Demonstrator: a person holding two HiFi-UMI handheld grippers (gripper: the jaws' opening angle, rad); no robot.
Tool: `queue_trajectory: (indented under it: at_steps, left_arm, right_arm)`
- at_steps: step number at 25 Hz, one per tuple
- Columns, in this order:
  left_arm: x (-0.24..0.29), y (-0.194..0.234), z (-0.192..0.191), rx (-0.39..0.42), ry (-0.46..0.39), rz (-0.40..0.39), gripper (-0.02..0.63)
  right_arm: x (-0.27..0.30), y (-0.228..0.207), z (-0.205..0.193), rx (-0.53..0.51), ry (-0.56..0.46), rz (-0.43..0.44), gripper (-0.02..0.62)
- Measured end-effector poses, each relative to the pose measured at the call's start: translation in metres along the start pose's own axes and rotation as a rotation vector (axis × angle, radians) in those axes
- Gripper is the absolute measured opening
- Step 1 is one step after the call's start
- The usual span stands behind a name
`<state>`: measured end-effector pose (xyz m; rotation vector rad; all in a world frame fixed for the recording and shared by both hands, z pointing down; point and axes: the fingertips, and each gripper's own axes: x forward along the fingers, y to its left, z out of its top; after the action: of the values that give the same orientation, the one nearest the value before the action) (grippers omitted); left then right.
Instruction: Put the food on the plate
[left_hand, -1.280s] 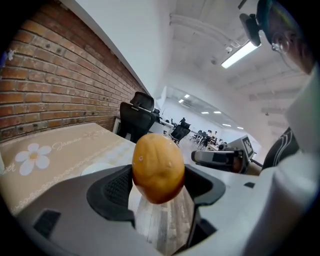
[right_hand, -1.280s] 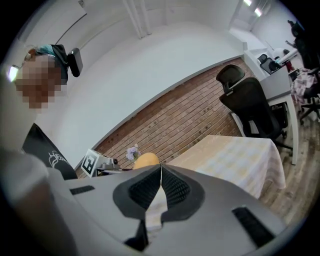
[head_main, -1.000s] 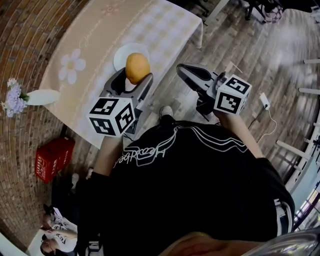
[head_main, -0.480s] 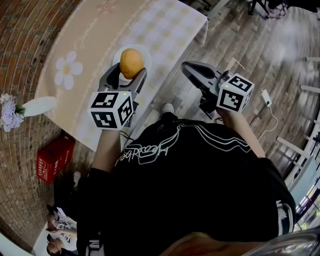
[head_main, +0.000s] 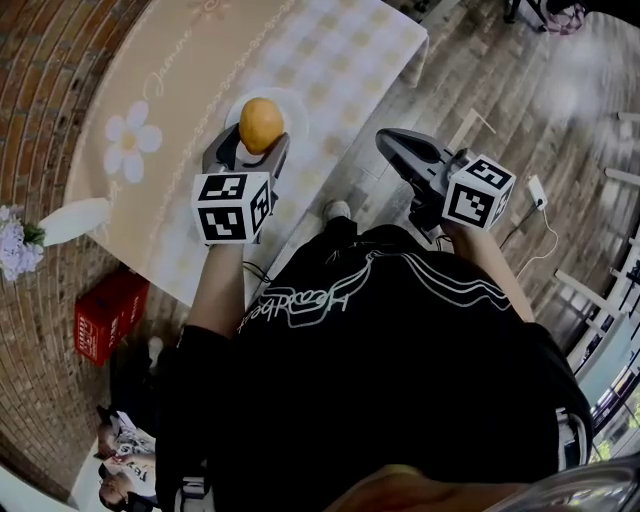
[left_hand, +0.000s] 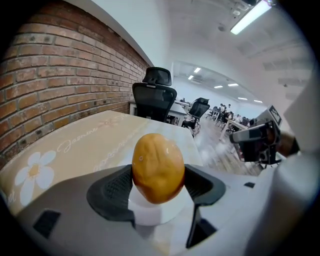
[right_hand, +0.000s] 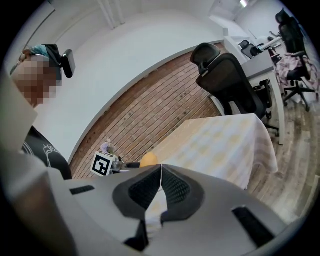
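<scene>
- Plainly, the beige flower-print cloth worktop (head_main: 170, 90) lies below the jaws; dropped from height, the food could roll off.
- White round plate (head_main: 295, 110) shows just beneath the left jaws.
- Right gripper (right_hand: 160, 182): jaws pressed together, empty.
- Glossy orange rounded food (left_hand: 158, 167), pinched between the left gripper (left_hand: 158, 192) jaws, may slip.

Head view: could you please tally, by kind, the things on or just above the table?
Orange food, held in the left tool: 1
White plate: 1
Vase of flowers: 1
Total: 3
</scene>
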<state>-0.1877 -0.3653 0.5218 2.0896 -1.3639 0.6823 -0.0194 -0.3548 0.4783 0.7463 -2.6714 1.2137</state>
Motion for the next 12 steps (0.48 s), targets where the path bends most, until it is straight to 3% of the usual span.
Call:
queue_trajectory:
  at_steps: [12]
  left_arm:
    - [0.026, 0.013, -0.023, 0.059, 0.099, 0.034, 0.302]
  right_arm:
    - [0.005, -0.013, -0.008, 0.032, 0.019, -0.019, -0.003]
